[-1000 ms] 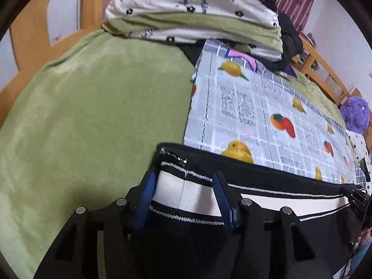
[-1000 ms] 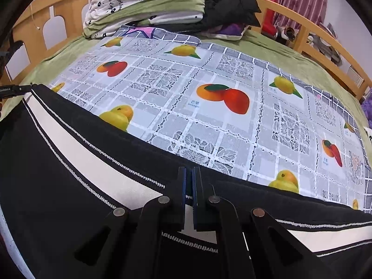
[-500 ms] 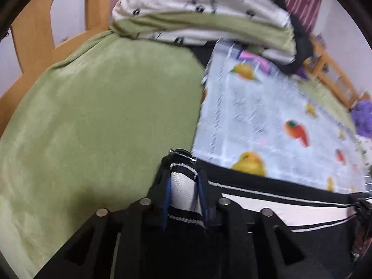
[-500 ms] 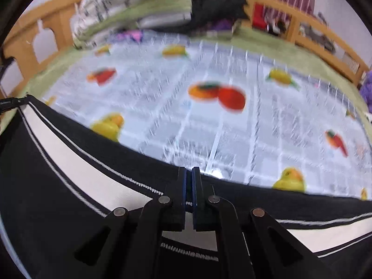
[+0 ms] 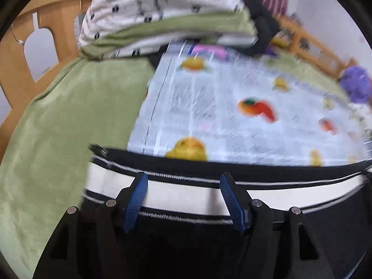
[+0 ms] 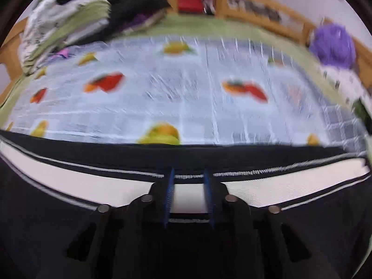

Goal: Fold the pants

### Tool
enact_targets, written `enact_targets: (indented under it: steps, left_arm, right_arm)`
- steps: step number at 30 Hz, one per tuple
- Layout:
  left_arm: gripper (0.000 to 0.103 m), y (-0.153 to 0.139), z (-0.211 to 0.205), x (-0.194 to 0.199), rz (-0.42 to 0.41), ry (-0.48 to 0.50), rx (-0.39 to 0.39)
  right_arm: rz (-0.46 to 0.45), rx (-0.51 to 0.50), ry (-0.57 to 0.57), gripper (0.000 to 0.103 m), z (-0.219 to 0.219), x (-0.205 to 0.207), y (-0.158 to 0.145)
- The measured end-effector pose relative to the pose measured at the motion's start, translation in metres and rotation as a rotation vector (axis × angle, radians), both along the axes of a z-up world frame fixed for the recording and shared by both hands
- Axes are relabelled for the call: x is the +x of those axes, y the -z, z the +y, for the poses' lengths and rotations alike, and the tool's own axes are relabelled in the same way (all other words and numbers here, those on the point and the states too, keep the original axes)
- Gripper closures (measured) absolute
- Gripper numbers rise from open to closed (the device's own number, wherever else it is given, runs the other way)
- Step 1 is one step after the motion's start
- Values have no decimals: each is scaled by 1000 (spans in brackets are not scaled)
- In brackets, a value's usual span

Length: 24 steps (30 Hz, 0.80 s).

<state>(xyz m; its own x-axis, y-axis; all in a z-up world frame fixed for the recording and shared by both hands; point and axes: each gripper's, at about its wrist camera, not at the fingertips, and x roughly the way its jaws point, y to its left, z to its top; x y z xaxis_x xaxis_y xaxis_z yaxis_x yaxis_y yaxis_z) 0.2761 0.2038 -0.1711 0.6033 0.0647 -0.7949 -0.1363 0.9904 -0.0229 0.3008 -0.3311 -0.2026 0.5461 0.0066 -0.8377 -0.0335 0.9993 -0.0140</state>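
A fruit-printed cloth [image 5: 232,116] covers part of the green bedspread [image 5: 69,127]. Folded bedding [image 5: 162,18] and dark clothes [image 6: 137,2] are piled against the wooden bed frame [image 5: 14,69]. A purple plush toy [image 6: 332,44] sits near the far rail.

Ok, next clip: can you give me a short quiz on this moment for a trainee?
1. What is printed on the cloth beyond the pants? A) fruit B) stars C) stripes
2. True or false: the right gripper has its jaws clamped shut on the pants.
3. Fill in: the fluffy toy by the bed rail is ____ in colour.

Key: 1 A. 2 False: the jaws stand apart, having just been opening, with the white stripe showing between them. 3 purple.
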Motion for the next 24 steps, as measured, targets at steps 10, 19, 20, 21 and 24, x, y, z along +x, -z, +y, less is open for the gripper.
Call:
enact_targets:
  steps: [10, 19, 20, 21, 24]
  left_arm:
    - [40, 5, 6, -8, 31, -48, -23]
    - [40, -59, 4, -103, -4, -51, -130]
    - [40, -66, 2, -111, -11, -45, -136]
    - [40, -79, -3, -124, -22, -37, -123]
    - [40, -109, -9, -153, -56, -29, -69]
  right_arm:
    - [-54, 3, 23, 77, -4, 12, 3]
    - [-126, 47, 73, 58, -4, -66, -64]
    - [-140, 42, 63, 56, 0, -78, -75]
    - [-162, 30, 50, 56, 6, -91, -89]
    - [-189, -9, -8, 50, 28, -122, -125]
